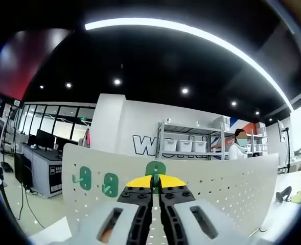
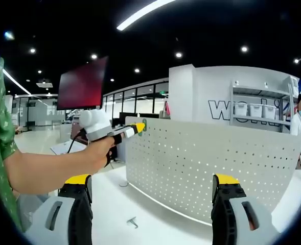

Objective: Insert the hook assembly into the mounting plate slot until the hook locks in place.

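green hook (image 1: 155, 171) pinched in closed left gripper (image 1: 156, 185) jaws, at pegboard (image 1: 232, 189) top edge, dead ahead | right gripper (image 2: 153, 191) jaws spread, empty, farther back | loose metal hook (image 2: 133, 222) on counter (image 2: 114, 204)
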`<action>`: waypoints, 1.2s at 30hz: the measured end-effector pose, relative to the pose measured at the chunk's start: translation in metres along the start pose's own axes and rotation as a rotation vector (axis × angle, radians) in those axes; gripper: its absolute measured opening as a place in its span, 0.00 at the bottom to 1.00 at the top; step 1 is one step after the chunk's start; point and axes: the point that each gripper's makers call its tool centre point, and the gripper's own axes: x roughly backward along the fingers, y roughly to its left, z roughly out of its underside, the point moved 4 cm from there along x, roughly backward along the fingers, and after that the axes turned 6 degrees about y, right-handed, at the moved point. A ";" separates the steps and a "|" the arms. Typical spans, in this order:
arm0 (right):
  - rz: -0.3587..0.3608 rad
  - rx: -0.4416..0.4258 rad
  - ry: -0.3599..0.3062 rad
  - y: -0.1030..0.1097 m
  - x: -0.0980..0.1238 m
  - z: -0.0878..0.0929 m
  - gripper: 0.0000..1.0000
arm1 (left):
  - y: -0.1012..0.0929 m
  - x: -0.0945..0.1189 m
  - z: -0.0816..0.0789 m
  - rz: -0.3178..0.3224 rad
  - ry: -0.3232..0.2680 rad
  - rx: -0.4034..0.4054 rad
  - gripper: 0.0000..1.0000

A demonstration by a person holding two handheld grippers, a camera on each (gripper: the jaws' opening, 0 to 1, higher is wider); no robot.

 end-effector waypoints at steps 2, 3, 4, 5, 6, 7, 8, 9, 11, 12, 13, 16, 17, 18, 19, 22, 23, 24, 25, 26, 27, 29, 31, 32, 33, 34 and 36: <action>0.000 -0.004 0.002 -0.001 -0.001 0.001 1.00 | 0.002 0.000 -0.001 -0.009 -0.005 -0.001 0.03; 0.001 -0.005 0.006 -0.002 -0.002 0.003 1.00 | 0.002 0.000 -0.001 -0.009 -0.006 0.000 0.03; 0.001 -0.006 0.008 -0.002 -0.003 0.003 1.00 | 0.002 0.000 -0.001 -0.009 -0.006 -0.002 0.03; 0.000 -0.008 0.010 -0.002 -0.004 0.004 1.00 | 0.002 0.000 -0.001 -0.011 -0.007 -0.005 0.03; 0.000 -0.009 0.011 -0.002 -0.004 0.004 1.00 | 0.003 -0.001 0.000 -0.012 -0.007 -0.006 0.03; 0.000 -0.009 0.013 -0.002 -0.004 0.004 1.00 | 0.004 -0.003 0.001 -0.015 -0.006 -0.005 0.03; 0.000 -0.010 0.012 -0.002 -0.005 0.004 1.00 | 0.005 -0.004 0.002 -0.017 -0.005 -0.003 0.03; 0.000 -0.011 0.012 -0.002 -0.005 0.004 1.00 | 0.005 -0.005 0.003 -0.021 -0.005 -0.005 0.03; 0.001 -0.011 0.013 -0.003 -0.004 0.004 1.00 | 0.006 -0.006 0.004 -0.023 -0.003 -0.005 0.03; 0.002 -0.011 0.014 -0.003 -0.004 0.003 1.00 | 0.006 -0.007 0.004 -0.022 -0.002 0.001 0.03; 0.003 -0.011 0.014 -0.003 -0.004 0.003 1.00 | 0.006 -0.007 0.004 -0.025 -0.001 0.002 0.03; 0.005 -0.014 0.015 -0.004 -0.005 0.004 1.00 | 0.004 -0.008 0.004 -0.021 -0.002 -0.005 0.03; 0.005 -0.014 0.016 -0.004 -0.005 0.004 1.00 | 0.003 -0.009 0.005 -0.019 -0.001 -0.006 0.03; 0.005 -0.014 0.016 -0.004 -0.005 0.004 1.00 | 0.004 -0.011 0.005 -0.017 0.000 -0.007 0.03; 0.005 -0.015 0.016 -0.004 -0.005 0.004 1.00 | 0.004 -0.011 0.006 -0.020 0.003 -0.007 0.03; 0.006 -0.017 0.013 -0.004 -0.006 0.003 1.00 | 0.008 -0.013 0.007 -0.028 0.003 0.002 0.03; 0.007 -0.017 0.012 -0.005 -0.006 0.002 1.00 | 0.009 -0.013 0.008 -0.027 0.004 0.003 0.03; 0.008 -0.017 0.012 -0.005 -0.006 0.002 1.00 | 0.009 -0.014 0.008 -0.028 0.006 0.003 0.03; 0.008 -0.016 0.013 -0.005 -0.007 0.002 1.00 | 0.009 -0.014 0.009 -0.028 0.007 0.004 0.03; 0.008 -0.017 0.014 -0.005 -0.007 0.002 1.00 | 0.009 -0.015 0.009 -0.028 0.008 0.004 0.03; 0.007 -0.018 0.014 -0.005 -0.008 0.003 1.00 | 0.009 -0.015 0.009 -0.028 0.008 0.004 0.03; 0.005 -0.020 0.016 -0.005 -0.009 0.003 1.00 | 0.009 -0.016 0.010 -0.028 0.009 0.005 0.03; 0.003 -0.021 0.017 -0.004 -0.010 0.003 1.00 | 0.009 -0.017 0.011 -0.027 0.011 0.004 0.03; 0.002 -0.021 0.018 -0.004 -0.010 0.003 1.00 | 0.009 -0.017 0.011 -0.028 0.011 0.003 0.03; 0.002 -0.022 0.017 -0.004 -0.010 0.003 1.00 | 0.009 -0.018 0.012 -0.027 0.013 0.002 0.03; 0.002 -0.022 0.016 -0.004 -0.010 0.003 1.00 | 0.009 -0.018 0.013 -0.028 0.015 0.001 0.03; 0.001 -0.023 0.015 -0.004 -0.010 0.003 0.99 | 0.010 -0.018 0.013 -0.030 0.015 0.001 0.03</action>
